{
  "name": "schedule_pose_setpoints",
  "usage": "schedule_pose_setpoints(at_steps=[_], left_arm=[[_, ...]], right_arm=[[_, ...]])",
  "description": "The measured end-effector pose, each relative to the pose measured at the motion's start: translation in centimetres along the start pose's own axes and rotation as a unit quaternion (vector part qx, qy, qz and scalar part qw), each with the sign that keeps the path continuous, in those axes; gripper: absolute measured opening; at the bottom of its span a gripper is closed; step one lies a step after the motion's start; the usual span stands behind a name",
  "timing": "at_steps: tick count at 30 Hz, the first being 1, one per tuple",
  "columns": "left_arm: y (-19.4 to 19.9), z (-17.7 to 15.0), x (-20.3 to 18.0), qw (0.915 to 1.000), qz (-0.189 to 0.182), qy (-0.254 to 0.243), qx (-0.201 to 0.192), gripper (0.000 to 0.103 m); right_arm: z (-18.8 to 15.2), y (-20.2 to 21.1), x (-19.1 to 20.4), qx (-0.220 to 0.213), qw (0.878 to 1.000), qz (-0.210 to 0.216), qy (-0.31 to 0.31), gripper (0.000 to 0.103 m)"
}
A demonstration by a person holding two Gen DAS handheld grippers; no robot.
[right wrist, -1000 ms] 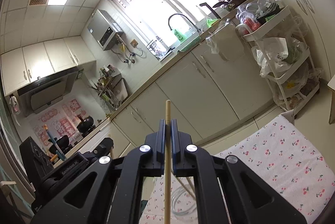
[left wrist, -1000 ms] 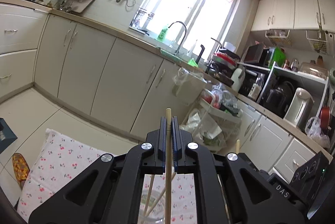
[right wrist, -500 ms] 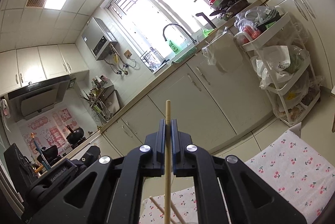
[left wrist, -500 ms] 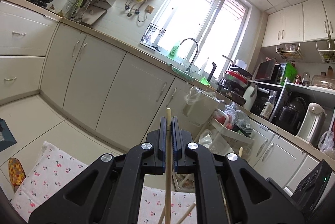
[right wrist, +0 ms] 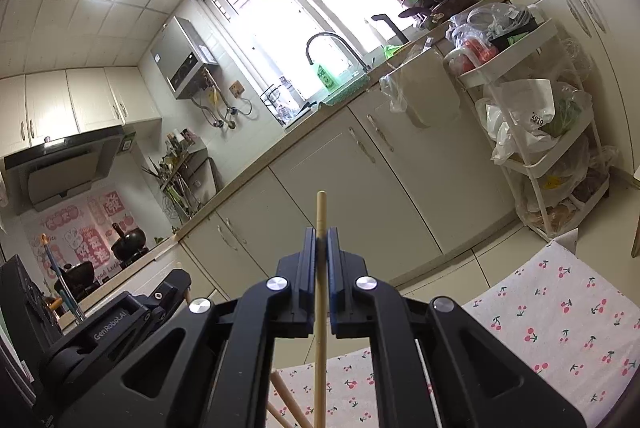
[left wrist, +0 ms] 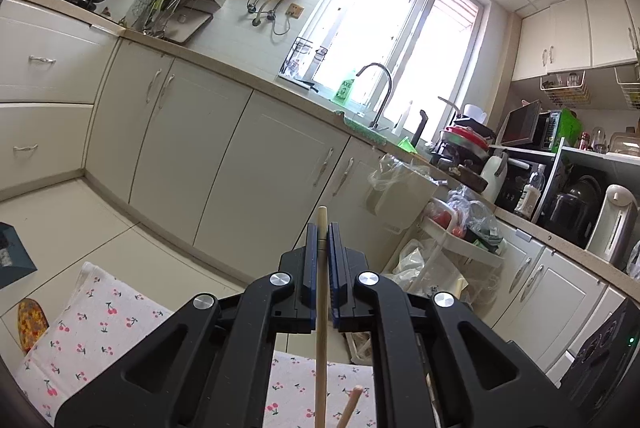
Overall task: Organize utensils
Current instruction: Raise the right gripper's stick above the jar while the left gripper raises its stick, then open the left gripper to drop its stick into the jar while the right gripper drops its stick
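Note:
My left gripper is shut on a wooden chopstick that runs up between the jaws, its tip just past them. A second chopstick end pokes up below it over the cherry-print cloth. My right gripper is shut on another wooden chopstick, held upright. More chopstick ends show below it. The left gripper's body is at the lower left of the right wrist view. Both grippers are raised, looking across the kitchen.
The cherry-print cloth covers the table below. Cream cabinets and a counter with a sink tap run behind. A white trolley with plastic bags stands to the right. Appliances crowd the right counter.
Both grippers have tilted upward with their chopsticks still clamped. The glass container seen below them a second ago has dropped out of view; only loose chopstick ends show now.

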State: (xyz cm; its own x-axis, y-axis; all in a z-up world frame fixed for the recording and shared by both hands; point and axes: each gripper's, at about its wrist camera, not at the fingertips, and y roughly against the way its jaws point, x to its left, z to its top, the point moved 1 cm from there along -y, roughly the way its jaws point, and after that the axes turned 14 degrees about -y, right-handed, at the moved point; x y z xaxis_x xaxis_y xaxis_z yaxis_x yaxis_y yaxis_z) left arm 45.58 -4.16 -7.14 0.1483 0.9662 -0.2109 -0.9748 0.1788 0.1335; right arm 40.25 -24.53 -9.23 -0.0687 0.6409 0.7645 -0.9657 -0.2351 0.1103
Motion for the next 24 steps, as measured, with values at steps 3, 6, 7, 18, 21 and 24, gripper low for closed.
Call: schedule_pose_setpoints(at_steps=[3,6,7,18,21,24], left_arm=[[0.2,-0.6,0.2,1.0000,0.003,-0.004,0.001,0.005],[0.3,-0.9,0.2,0.9999,0.000,-0.007,0.007,0.005],[0.5,-1.0,0.2,0.9999,-0.001,-0.010,0.009,0.005],[4.2,-2.4,-0.5,0.9966,-0.047,-0.047,0.049,0.005],[5.5,-2.6,-0.4,0.9949,-0.058,-0.052,0.064,0.006],[7.3,-2.6,0.2,0.9943,-0.059,-0.052,0.072,0.012]], right_arm=[[-0.5,0.1,0.1,0.002,1.000,0.000,0.008,0.006],[-0.9,0.3,0.0,0.008,1.000,-0.001,0.009,0.006],[-1.0,0.4,-0.1,0.009,1.000,-0.001,0.010,0.006],[-2.2,3.3,-0.4,0.036,0.999,-0.002,0.017,0.006],[-2.8,3.8,-0.3,0.049,0.999,-0.003,0.022,0.006],[-3.3,4.3,-0.1,0.061,0.998,-0.002,0.029,0.006]])
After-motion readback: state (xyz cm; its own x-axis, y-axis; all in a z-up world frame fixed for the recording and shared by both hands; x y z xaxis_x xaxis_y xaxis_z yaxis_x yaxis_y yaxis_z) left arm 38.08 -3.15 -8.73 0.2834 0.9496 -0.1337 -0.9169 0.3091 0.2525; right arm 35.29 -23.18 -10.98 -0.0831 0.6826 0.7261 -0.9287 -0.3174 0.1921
